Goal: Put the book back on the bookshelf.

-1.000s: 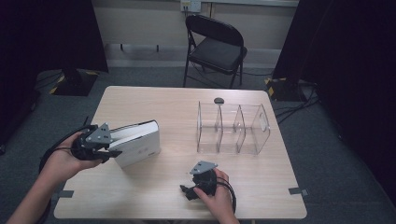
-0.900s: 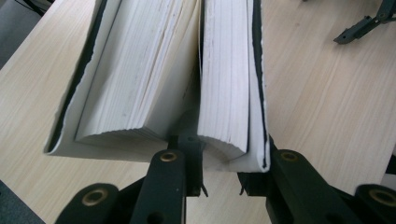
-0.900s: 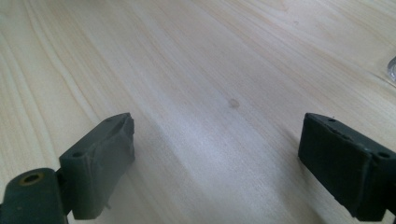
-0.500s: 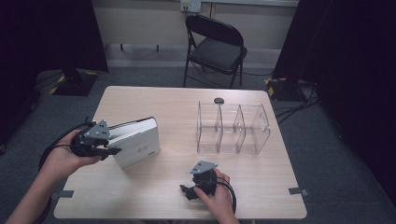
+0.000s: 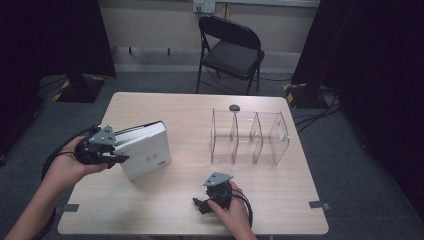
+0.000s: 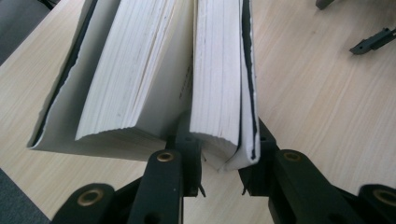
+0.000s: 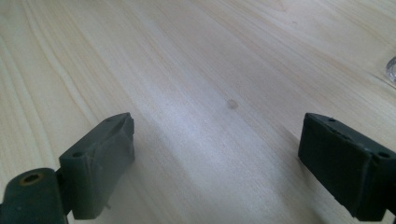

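We find a white book (image 5: 145, 150) on the left half of the table (image 5: 170, 210), tilted, one edge raised toward the left gripper (image 5: 112, 152). In the left gripper view the book (image 6: 140, 74) has split into two blocks of pages. The jaws are clamped on the right-hand block and its cover: one jaw sits in the gap between the blocks, the other presses the outside of the cover. The left-hand block fans away from the grip. The left hand (image 5: 70, 165) holds this gripper just past the table's left edge.

We note the right gripper (image 5: 207, 200) near the front edge of the table, held by the right hand (image 5: 232, 212), well apart from the book. In its own view the right gripper (image 7: 215, 158) has its jaws wide apart over bare wood, with nothing between them.

A clear rack (image 5: 250, 137) with three compartments stands on the right half of the table. A small dark object (image 5: 234, 107) lies just behind it; we cannot identify it. A folding chair (image 5: 230, 50) stands beyond the table.
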A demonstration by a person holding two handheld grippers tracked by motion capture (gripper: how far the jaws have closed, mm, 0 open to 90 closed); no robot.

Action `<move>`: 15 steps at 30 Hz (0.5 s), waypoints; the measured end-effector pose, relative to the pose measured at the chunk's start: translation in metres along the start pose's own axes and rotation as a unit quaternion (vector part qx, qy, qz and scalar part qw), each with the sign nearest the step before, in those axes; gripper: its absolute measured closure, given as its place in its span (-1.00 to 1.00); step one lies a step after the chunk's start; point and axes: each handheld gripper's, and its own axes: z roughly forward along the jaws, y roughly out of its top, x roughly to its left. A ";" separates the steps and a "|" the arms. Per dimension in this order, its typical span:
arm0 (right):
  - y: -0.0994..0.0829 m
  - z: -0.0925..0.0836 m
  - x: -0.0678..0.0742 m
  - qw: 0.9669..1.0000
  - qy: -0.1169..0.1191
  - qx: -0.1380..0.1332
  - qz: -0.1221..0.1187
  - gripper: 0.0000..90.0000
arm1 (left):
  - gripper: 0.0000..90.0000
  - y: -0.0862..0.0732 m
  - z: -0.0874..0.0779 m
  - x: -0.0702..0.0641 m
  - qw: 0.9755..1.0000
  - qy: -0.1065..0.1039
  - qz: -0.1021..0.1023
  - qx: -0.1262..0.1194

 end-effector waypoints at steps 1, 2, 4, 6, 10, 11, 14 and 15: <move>0.000 0.000 0.000 1.000 0.000 -0.001 -0.001 -0.78 | 0.60 0.000 0.000 0.001 1.000 0.001 0.000 -0.001; 0.000 0.000 0.000 1.000 0.000 0.000 -0.001 -0.78 | 0.60 0.000 0.001 0.001 1.000 0.002 -0.001 -0.003; 0.000 0.000 0.000 1.000 0.000 0.000 -0.001 -0.78 | 0.58 -0.001 0.001 0.002 1.000 0.003 -0.001 -0.002; 0.000 0.000 0.000 1.000 0.000 0.000 -0.001 -0.78 | 0.56 -0.001 0.001 0.003 1.000 0.009 0.004 -0.001; 0.000 0.000 0.000 1.000 -0.002 0.002 0.001 -0.78 | 0.54 -0.001 0.001 0.003 1.000 0.013 0.006 0.003; 0.000 0.000 0.000 1.000 -0.001 0.001 0.003 -0.78 | 0.54 0.000 0.002 0.003 1.000 0.013 0.005 0.004; 0.000 0.000 -0.001 1.000 -0.001 0.001 0.002 -0.78 | 0.52 0.000 0.002 0.004 1.000 0.017 0.002 0.005; 0.001 0.000 -0.001 1.000 0.000 0.001 0.001 -0.78 | 0.52 0.000 0.002 0.005 1.000 0.019 -0.001 0.004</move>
